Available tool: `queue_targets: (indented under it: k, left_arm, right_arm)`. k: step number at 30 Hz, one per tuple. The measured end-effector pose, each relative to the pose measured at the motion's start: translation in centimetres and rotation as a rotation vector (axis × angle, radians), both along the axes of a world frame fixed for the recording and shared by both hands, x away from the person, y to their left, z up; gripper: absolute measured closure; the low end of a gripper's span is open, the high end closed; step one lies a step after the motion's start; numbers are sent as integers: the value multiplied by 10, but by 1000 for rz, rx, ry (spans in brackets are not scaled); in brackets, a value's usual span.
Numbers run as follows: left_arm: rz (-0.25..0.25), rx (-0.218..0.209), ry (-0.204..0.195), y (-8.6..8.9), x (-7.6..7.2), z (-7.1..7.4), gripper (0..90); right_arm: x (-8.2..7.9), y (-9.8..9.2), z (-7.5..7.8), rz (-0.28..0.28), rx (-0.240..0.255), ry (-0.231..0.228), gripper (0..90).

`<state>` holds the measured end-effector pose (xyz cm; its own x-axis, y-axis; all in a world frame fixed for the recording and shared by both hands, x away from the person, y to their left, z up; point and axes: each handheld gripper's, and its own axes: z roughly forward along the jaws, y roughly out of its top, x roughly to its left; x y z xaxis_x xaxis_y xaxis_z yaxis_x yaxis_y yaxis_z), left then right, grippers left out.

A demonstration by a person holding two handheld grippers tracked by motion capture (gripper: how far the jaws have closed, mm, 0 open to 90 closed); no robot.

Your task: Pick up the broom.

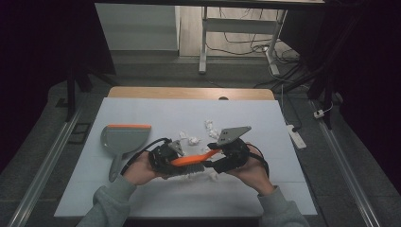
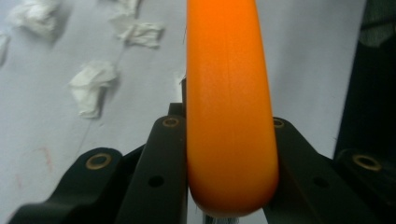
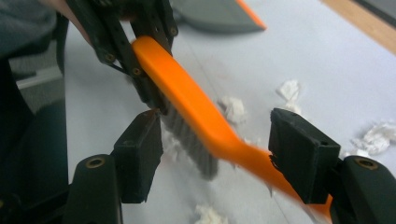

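An orange hand brush (image 1: 189,160) with grey bristles is held just above the white table top (image 1: 142,113), between both hands. My left gripper (image 1: 176,162) is shut on its bristle end; in the left gripper view the orange back of the brush (image 2: 229,116) is squeezed between the two black jaws. In the right gripper view the brush (image 3: 187,102) slants down from the left gripper (image 3: 144,60) and its handle runs between my right gripper's (image 3: 219,149) jaws. They stand apart and open, with a gap on the left side. My right gripper (image 1: 213,158) is at the handle end.
A grey dustpan (image 1: 124,137) with an orange lip lies left of my hands, handle toward me. Several crumpled white paper scraps (image 1: 193,140) are scattered around and under the brush. A wooden strip (image 1: 189,92) edges the far side.
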<state>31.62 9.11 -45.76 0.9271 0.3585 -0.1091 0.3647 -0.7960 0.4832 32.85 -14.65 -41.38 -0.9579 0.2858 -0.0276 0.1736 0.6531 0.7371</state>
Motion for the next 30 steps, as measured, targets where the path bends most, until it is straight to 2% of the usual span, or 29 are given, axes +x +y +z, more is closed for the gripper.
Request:
queue_targets:
  k: [4,9,11,14,15,17,19,20,23,25,28,30]
  left_arm:
    - [-68,16,15,-7,-8,6,792]
    - [-83,16,9,-11,-12,10,792]
    - [-93,17,11,-12,-14,12,792]
    - [-97,14,11,-12,-15,13,792]
    - [-104,4,19,-11,-15,14,792]
    - [-112,6,21,-11,-15,14,792]
    - [-127,5,23,-12,-15,14,793]
    - [-138,5,25,-13,-15,14,793]
    - [-151,8,27,-13,-16,13,793]
    - [-163,8,30,-12,-15,13,793]
    - [-173,-11,34,-10,-15,15,796]
    - [-168,-19,19,-9,-16,16,799]
  right_arm:
    - [0,5,-4,42,-44,22,381]
    - [-1,15,-9,102,-146,72,416]
    - [-4,20,-10,118,-186,75,443]
    - [-4,23,-12,140,-207,87,469]
    - [-6,24,-13,149,-225,105,516]
    - [-6,25,-14,158,-236,95,541]
    - [-7,26,-18,180,-264,93,625]
    - [-7,26,-18,180,-264,93,625]
    - [-7,28,-25,228,-283,100,652]
    - [-8,28,-25,232,-283,105,661]
    - [-8,27,-24,257,-268,115,670]
    - [-9,26,-24,253,-260,114,662]
